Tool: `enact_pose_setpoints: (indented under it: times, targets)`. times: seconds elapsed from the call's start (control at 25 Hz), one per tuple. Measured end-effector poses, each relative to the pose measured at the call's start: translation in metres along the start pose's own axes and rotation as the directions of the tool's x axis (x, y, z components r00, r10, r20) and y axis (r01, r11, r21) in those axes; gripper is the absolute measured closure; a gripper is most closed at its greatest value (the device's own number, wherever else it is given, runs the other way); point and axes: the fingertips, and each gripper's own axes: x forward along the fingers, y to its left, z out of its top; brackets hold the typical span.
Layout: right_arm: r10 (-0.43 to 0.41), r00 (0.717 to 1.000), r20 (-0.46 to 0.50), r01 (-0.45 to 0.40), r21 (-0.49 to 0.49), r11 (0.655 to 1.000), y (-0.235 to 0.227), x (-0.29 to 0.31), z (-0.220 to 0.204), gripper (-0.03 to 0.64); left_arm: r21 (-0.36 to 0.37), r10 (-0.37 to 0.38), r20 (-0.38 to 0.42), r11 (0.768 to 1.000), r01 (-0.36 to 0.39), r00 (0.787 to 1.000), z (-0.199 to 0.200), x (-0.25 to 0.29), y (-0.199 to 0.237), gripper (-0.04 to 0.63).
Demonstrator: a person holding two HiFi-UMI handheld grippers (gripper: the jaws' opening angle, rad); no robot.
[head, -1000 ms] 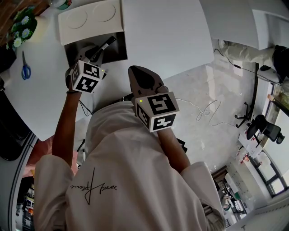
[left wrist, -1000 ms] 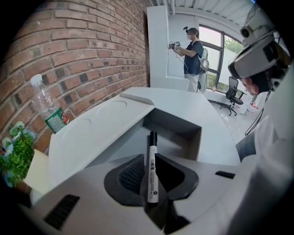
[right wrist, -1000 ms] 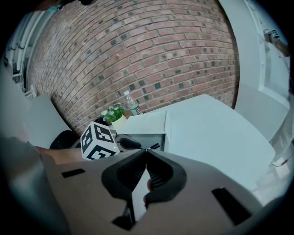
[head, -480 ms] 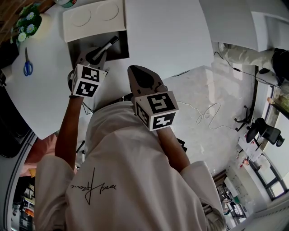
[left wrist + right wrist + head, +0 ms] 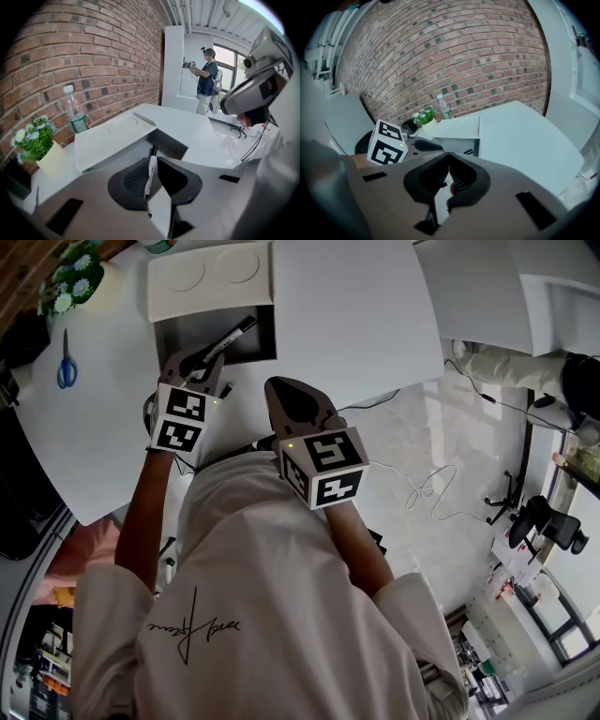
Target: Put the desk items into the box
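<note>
Marker in just-closing left claw; tail seemingly hidden.

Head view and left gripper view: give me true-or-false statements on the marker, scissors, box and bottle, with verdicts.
1. A marker stands between the jaws of the left hand-held gripper. True; the jaws have just been closing on it.
2. The blue-handled scissors lie inside the box. False: they lie on the table, to the left of the box in the head view.
3. The box is open. True: its lid is folded back on the far side.
4. The bottle lies on its side. False: it stands upright by the brick wall.
</note>
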Motion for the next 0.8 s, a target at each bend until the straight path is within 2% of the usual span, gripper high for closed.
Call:
enact_pose_setpoints:
  times: [0.28,0.48,0.8]
  targets:
    - [0.010,1.000,0.010,-0.009,-0.025,1.000,0.012,-0.003,0.001,0.592,-0.098,-0.021,0.043,0.995,0.025,0.999,-0.009,-0.024,-0.013,0.546]
    - [0.028,1.000,0.010,-0.028,-0.050,0.998,0.025,0.003,0.001,0.592,-0.177,-0.048,0.068,0.982,0.059,0.997,-0.023,-0.037,-0.021,0.555]
    - [0.066,0.998,0.014,-0.064,-0.095,0.993,0.051,0.008,0.003,0.592,-0.243,-0.051,0.120,0.967,0.079,0.991,-0.035,-0.066,-0.032,0.563]
